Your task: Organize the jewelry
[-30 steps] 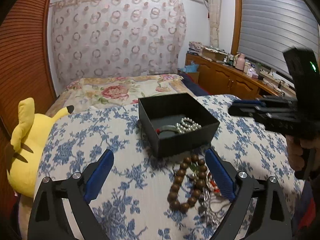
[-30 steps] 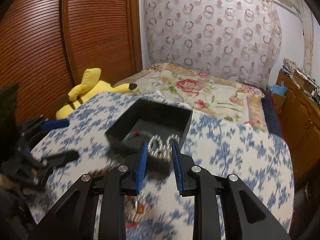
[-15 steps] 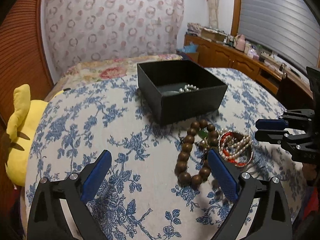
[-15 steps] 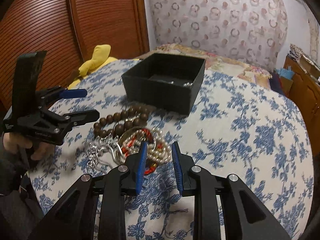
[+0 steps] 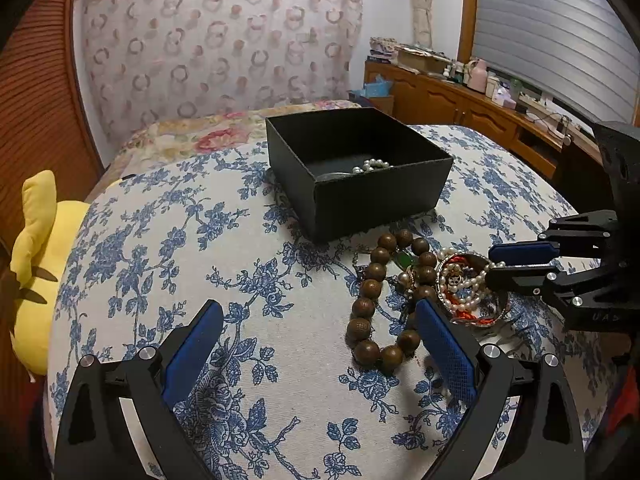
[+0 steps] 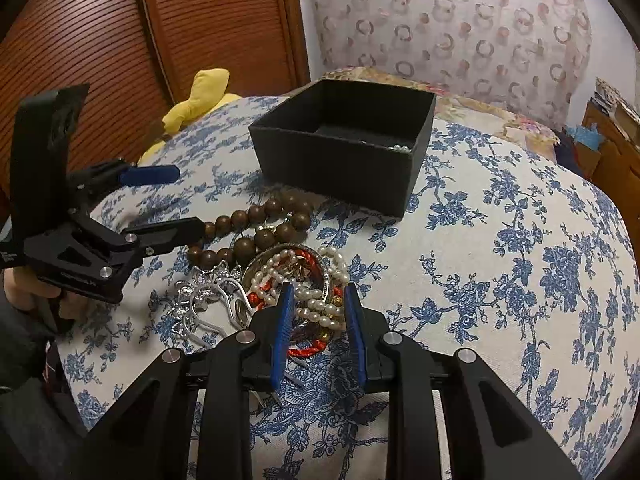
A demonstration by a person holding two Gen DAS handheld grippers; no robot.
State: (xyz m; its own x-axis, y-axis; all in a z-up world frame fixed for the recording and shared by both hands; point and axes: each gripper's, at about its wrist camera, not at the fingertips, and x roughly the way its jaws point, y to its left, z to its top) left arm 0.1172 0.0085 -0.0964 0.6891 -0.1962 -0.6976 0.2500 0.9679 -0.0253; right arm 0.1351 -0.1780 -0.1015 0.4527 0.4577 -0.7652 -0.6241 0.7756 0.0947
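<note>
A black open box (image 5: 360, 196) (image 6: 344, 160) sits on the blue floral cloth; a pearl strand (image 5: 370, 166) lies inside it. In front of the box lies a jewelry pile: a brown wooden bead bracelet (image 5: 370, 304) (image 6: 248, 236), a tangle of pearls and red cord in a metal bangle (image 5: 466, 288) (image 6: 304, 280), and silver hair pins (image 6: 208, 300). My left gripper (image 5: 316, 344) is open wide, its right finger beside the bead bracelet. My right gripper (image 6: 318, 316) is open a little, its fingers on either side of the pearl tangle.
A yellow plush toy (image 5: 36, 256) (image 6: 196, 100) lies at the cloth's left edge. A floral bedspread (image 5: 208, 132) lies behind the box. A wooden cabinet (image 5: 460, 100) with clutter runs along the right wall; wooden slatted doors (image 6: 140, 40) stand on the left.
Both grippers pulled back from the box and dropped toward the jewelry pile. My right gripper has moved down over the pearl tangle.
</note>
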